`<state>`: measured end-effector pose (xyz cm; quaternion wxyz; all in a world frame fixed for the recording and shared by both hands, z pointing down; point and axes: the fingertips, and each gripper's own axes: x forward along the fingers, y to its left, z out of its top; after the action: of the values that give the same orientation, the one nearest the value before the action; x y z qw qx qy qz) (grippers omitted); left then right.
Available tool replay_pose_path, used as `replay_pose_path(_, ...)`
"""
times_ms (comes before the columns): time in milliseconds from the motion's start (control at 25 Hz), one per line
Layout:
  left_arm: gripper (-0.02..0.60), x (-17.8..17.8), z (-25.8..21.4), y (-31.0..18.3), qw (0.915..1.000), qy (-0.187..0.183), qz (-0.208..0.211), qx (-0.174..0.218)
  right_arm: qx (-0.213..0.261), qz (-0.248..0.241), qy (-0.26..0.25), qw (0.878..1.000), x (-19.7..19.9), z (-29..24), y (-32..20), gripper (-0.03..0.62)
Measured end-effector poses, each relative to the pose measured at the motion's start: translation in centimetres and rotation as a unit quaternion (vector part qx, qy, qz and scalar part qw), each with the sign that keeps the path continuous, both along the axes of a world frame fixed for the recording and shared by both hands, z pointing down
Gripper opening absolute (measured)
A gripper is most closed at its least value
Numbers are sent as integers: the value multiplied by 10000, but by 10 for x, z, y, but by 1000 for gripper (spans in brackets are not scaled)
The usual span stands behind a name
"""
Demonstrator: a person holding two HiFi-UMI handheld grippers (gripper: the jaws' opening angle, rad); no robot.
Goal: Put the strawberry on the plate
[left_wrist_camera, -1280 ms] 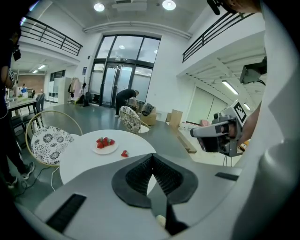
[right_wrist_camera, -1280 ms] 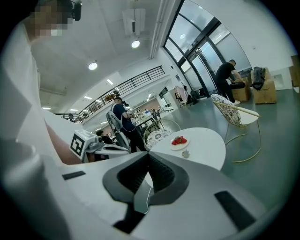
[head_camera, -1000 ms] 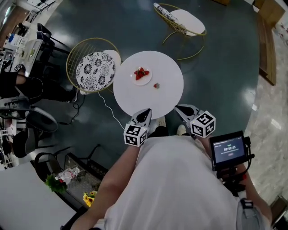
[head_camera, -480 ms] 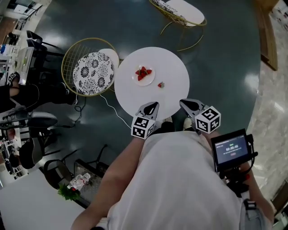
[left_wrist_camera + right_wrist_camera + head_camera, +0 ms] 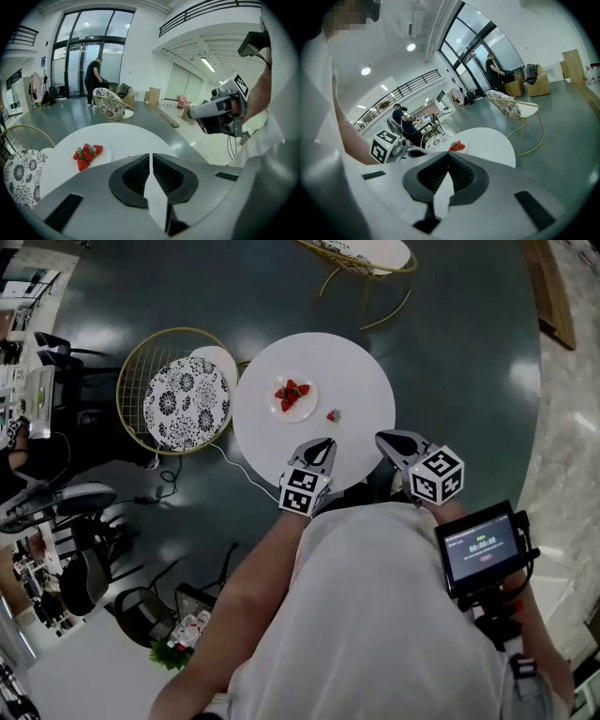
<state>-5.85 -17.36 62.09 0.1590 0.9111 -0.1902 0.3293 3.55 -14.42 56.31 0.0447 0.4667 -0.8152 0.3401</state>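
Note:
A small white plate (image 5: 293, 396) with several strawberries lies near the middle of the round white table (image 5: 356, 371). One loose strawberry (image 5: 333, 415) lies on the table to the plate's right. My left gripper (image 5: 325, 442) hovers over the table's near edge, jaws shut and empty. My right gripper (image 5: 382, 438) hangs at the near right edge, jaws shut too, holding nothing. In the left gripper view the plate (image 5: 89, 153) sits ahead to the left of the shut jaws (image 5: 150, 155). The right gripper view shows the plate (image 5: 458, 146) just beyond its shut jaws (image 5: 449, 154).
A gold wire chair with a black-and-white patterned cushion (image 5: 183, 404) stands left of the table. A second chair (image 5: 366, 251) is beyond it. A small screen (image 5: 480, 547) rides at my right side. A cable (image 5: 234, 470) runs on the dark floor. A person (image 5: 95, 77) stands far off by the glass doors.
Both grippers have come forward from in front of my chest to the table's near edge. The head view has shifted slightly. Nothing was grasped.

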Motion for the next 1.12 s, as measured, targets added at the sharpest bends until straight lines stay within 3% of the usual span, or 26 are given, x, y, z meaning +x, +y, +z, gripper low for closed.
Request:
replay_pose_path(280, 8, 17, 14, -9, 9966, -497, 628, 189, -87, 230, -11, 9997, 11, 3, -1, 6)
replay_pose_path(600, 8, 23, 31, -17, 9921, -760, 975, 200, -190, 489, -111, 9986, 15, 8, 4, 6)
replay_pose_path(760, 48, 22, 40, -18, 9869, -1099, 1165, 177, -248, 603, -131, 9978, 20, 9, 5, 6)
replay_pose_path(1120, 72, 37, 57, -32, 9716, -1600, 1718, 302, -346, 930, -177, 9949, 32, 9, 4, 6)
